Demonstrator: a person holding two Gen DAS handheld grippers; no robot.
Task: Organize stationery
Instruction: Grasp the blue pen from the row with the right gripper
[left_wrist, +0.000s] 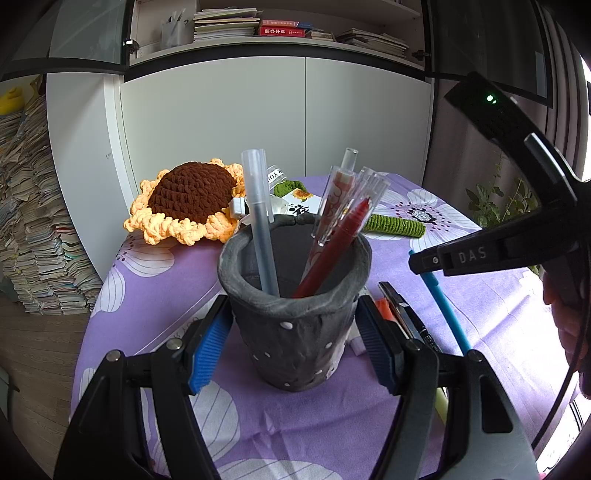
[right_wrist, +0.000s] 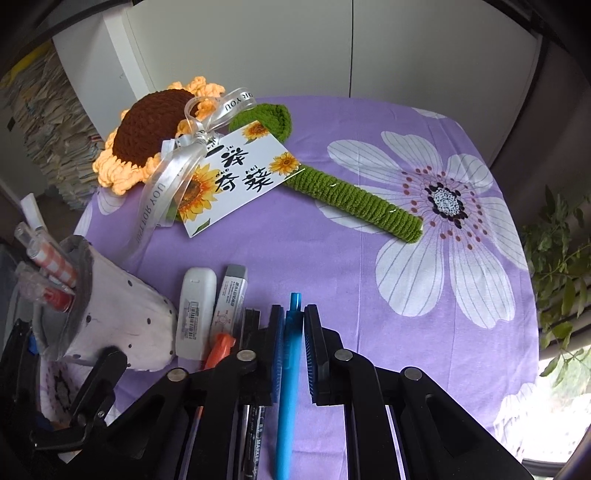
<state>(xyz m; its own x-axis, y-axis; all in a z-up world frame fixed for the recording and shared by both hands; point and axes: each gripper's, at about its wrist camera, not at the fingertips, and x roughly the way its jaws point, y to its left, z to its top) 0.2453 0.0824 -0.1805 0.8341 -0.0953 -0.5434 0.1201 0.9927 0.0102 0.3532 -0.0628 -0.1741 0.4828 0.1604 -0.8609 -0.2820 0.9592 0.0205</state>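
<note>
Blue pads of the left gripper (left_wrist: 295, 339) press both sides of a grey pen pot (left_wrist: 295, 310), gripping it upright on the purple flowered tablecloth (right_wrist: 369, 277) near its left edge. Pens stand inside, a red pen (left_wrist: 332, 251) among them. Closed tight, the right gripper (right_wrist: 291, 350) pinches a blue pen (right_wrist: 290, 369) near the front edge, beside a black marker (right_wrist: 255, 424) and a white eraser (right_wrist: 195, 310).

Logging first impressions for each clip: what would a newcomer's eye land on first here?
Probably the crocheted sunflower at the far left of the purple flowered tablecloth, its green stem running right under a sunflower card. Next, the grey pen pot, clamped by the left gripper and already holding pens. Nearest, the right gripper is shut on a blue pen.
</note>
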